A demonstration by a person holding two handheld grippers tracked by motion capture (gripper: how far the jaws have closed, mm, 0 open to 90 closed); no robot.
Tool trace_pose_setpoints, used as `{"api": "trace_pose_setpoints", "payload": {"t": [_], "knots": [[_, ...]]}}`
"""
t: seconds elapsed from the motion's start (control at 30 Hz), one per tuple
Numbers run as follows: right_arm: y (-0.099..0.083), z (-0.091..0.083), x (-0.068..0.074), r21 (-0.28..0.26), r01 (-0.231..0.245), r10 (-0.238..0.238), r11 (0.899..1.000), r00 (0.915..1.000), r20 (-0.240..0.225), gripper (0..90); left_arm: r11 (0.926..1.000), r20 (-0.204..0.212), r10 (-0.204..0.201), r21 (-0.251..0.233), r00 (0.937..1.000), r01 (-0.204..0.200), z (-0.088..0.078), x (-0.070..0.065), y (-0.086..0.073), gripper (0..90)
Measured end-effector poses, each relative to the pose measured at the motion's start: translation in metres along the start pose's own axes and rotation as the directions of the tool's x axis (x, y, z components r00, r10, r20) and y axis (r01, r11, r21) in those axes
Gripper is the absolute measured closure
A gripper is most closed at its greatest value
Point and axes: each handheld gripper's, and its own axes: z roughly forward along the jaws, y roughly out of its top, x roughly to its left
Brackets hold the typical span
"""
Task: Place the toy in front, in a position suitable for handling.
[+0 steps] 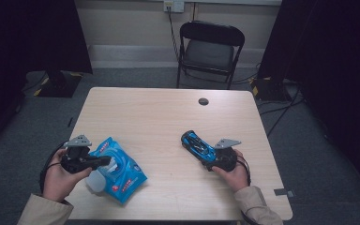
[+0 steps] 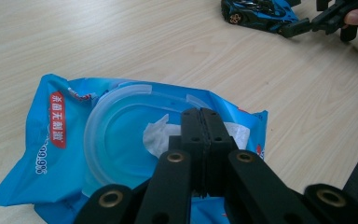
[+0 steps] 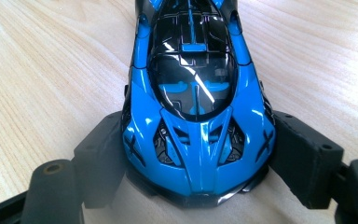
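Currently the left gripper (image 2: 204, 122) is fully closed over the wet-wipes pack (image 2: 74, 154) at the table's (image 1: 159, 112) near-left, seemingly pinching a wipe (image 2: 161, 135). Right gripper (image 3: 196, 154) clamps the blue toy car (image 3: 193, 93) at near-right.

Wipes pack (image 1: 117, 169) left on table (image 1: 159, 117), toy car (image 1: 198, 145) right.

The blue wipes pack (image 2: 51, 154) bears "99.9%" in white and Chinese characters on a red label.
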Motion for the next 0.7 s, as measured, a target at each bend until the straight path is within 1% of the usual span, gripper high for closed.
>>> {"api": "trace_pose_setpoints", "payload": {"t": [0.13, 0.17, 0.2, 0.23, 0.27, 0.3, 0.33, 0.37, 0.4, 0.47, 0.53, 0.63, 0.7], "knots": [[0.0, 0.0, 0.0, 0.0, 0.0, 0.0, 1.0, 1.0, 0.0, 24.1, 1.0, 0.002, -0.003, 0.002, 1.0, 0.003, 0.0, -0.001, 0.002, 89.9], [0.0, 0.0, 0.0, 0.0, 0.0, 0.0, 1.0, 1.0, 0.0, 24.1, 0.9999, 0.003, -0.01, -0.002, 0.9999, 0.01, -0.001, -0.002, 0.003, 89.9], [0.0, 0.0, 0.0, 0.0, 0.0, 0.0, 1.0, 1.0, 0.0, 24.1, 0.9999, 0.003, -0.01, -0.005, 0.9999, 0.01, -0.001, -0.002, 0.004, 89.9], [0.0, 0.0, 0.0, 0.0, 0.0, 0.0, 1.0, 1.0, 0.0, 24.1, 1.0, 0.01, -0.008, 0.003, 0.9999, 0.008, -0.002, -0.002, 0.005, 89.9], [0.0, 0.0, 0.0, 0.0, 0.0, 0.0, 1.0, 1.0, 0.0, 24.1, 1.0, 0.008, -0.005, -0.002, 1.0, 0.005, -0.002, -0.003, 0.006, 89.9], [0.0, 0.0, 0.0, 0.0, 0.0, 0.0, 1.0, 1.0, 0.0, 24.1, 0.9999, 0.01, -0.012, -0.008, 0.9999, 0.012, -0.002, -0.004, 0.007, 89.9], [0.0, 0.0, 0.0, -0.001, -0.001, 0.001, 1.0, 1.0, 0.0, 24.1, 1.0, 0.01, -0.007, -0.004, 0.9999, 0.007, -0.003, -0.004, 0.009, 89.9], [0.0, 0.0, 0.0, 0.0, 0.0, 0.0, 1.0, 1.0, 0.0, 24.1, 0.9999, 0.007, -0.004, -0.014, 1.0, 0.004, -0.003, -0.004, 0.01, 89.9], [0.0, 0.0, 0.0, 0.0, 0.0, 0.0, 1.0, 1.0, 0.0, 24.1, 0.9998, 0.011, -0.009, -0.018, 0.9999, 0.01, -0.003, -0.005, 0.012, 89.9], [0.0, 0.0, 0.0, 0.0, 0.0, 0.0, 1.0, 1.0, 0.0, 24.1, 0.9997, 0.015, -0.006, -0.025, 0.9999, 0.006, -0.005, -0.005, 0.015, 90.0], [0.0, 0.0, 0.0, -0.001, -0.001, 0.001, 1.0, 1.0, 0.0, 24.1, 0.9992, 0.017, -0.013, -0.038, 0.9998, 0.014, -0.006, -0.006, 0.02, 90.0], [0.0, 0.0, 0.0, 0.0, 0.0, 0.0, 1.0, 1.0, 0.0, 24.1, 0.9992, 0.013, 0.002, -0.041, 0.9999, -0.001, -0.006, -0.01, 0.028, 90.0], [0.0, 0.0, 0.0, 0.0, -0.001, 0.001, 1.0, 1.0, 0.0, 24.1, 0.9991, 0.02, 0.009, -0.041, 0.9998, -0.009, -0.007, -0.012, 0.033, 90.0]]}}
